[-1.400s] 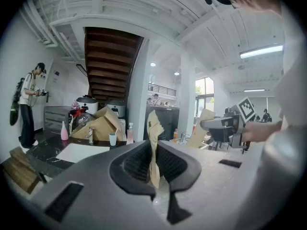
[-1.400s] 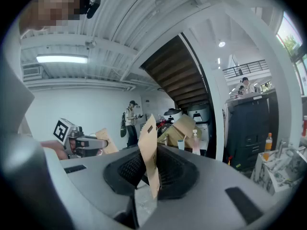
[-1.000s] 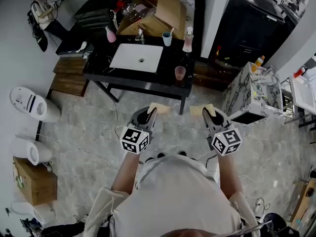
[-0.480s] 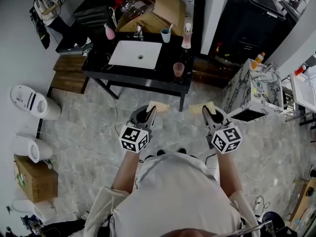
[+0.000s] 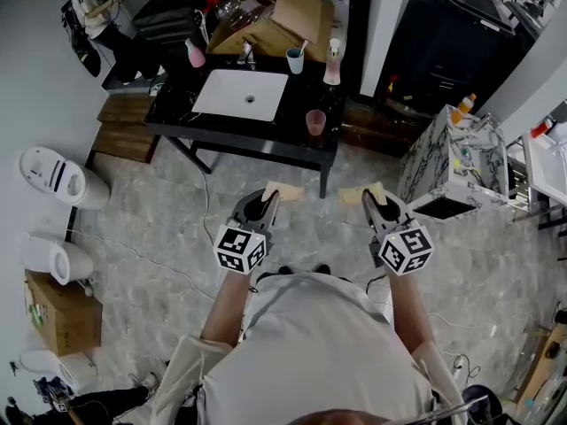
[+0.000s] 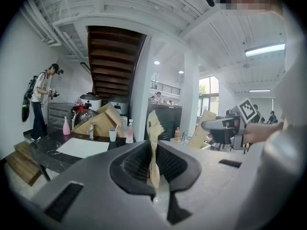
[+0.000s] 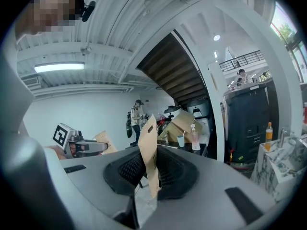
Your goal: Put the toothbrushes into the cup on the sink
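My left hand-held gripper (image 5: 273, 200) and right hand-held gripper (image 5: 368, 204) are level before my chest, side by side and apart, forearms reaching forward. The left jaws pinch a tan card (image 5: 285, 191); the right jaws pinch a second tan card (image 5: 358, 196).

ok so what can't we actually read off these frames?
- Contents of the tan flat packet in the left claw and another in the right claw: edge-on in gripper views, tiny in head view.
- Thin stick in the pale blue cup on the black sink table: too small to identify in head view.
- Table's back: covered by the brown cardboard box in head view.
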